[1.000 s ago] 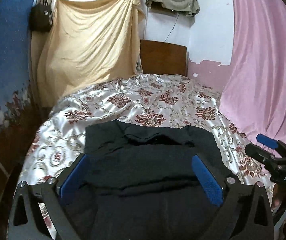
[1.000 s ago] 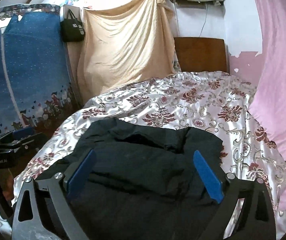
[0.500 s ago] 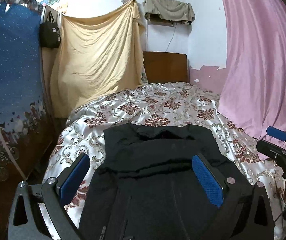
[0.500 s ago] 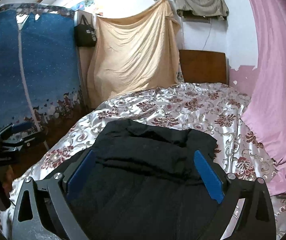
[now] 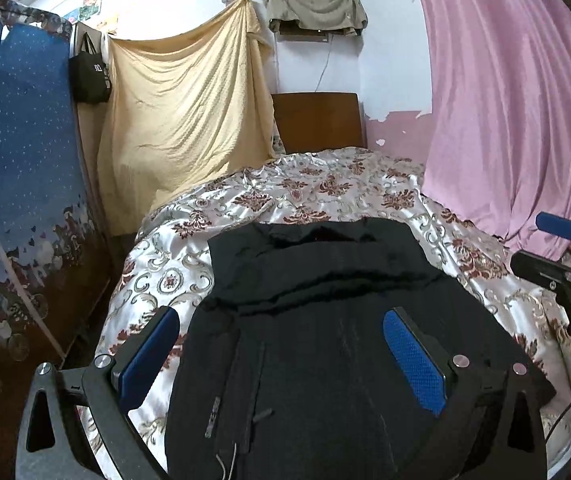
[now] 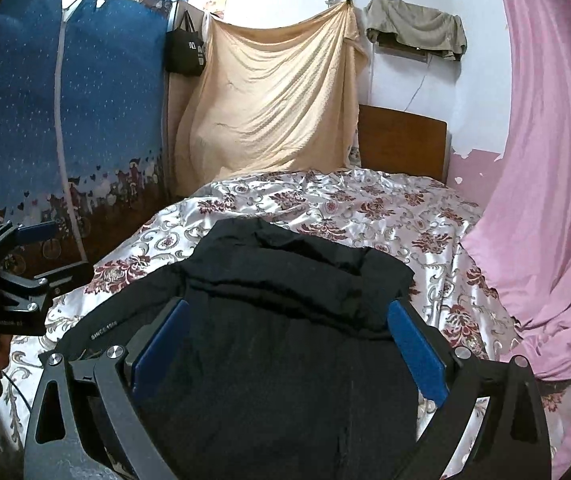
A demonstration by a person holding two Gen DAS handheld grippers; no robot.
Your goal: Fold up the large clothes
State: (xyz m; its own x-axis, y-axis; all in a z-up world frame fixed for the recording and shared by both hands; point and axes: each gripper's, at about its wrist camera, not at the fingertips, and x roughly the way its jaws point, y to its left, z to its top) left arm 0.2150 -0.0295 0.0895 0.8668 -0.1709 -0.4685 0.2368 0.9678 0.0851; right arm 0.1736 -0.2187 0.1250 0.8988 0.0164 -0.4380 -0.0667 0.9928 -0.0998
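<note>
A large black garment (image 5: 317, 312) lies on the floral bedspread (image 5: 317, 192), its far part folded back toward me in a thick band; a zipper shows on its near part. My left gripper (image 5: 281, 344) hovers open above its near left side, blue pads wide apart and empty. My right gripper (image 6: 289, 332) hovers open over the same black garment (image 6: 285, 300) on the floral bedspread (image 6: 365, 200), also empty. The right gripper (image 5: 557, 248) shows at the right edge of the left wrist view, the left gripper (image 6: 25, 256) at the left edge of the right wrist view.
A wooden headboard (image 5: 319, 122) stands at the far end of the bed. A pink curtain (image 5: 505, 100) hangs along the right side, a yellow cloth (image 5: 181, 120) on the far wall, and a blue fabric wardrobe (image 5: 17, 160) close on the left.
Both grippers have pulled back and risen away from the garment, so more of the bed and room shows. The garment lies still, its folded band unchanged.
</note>
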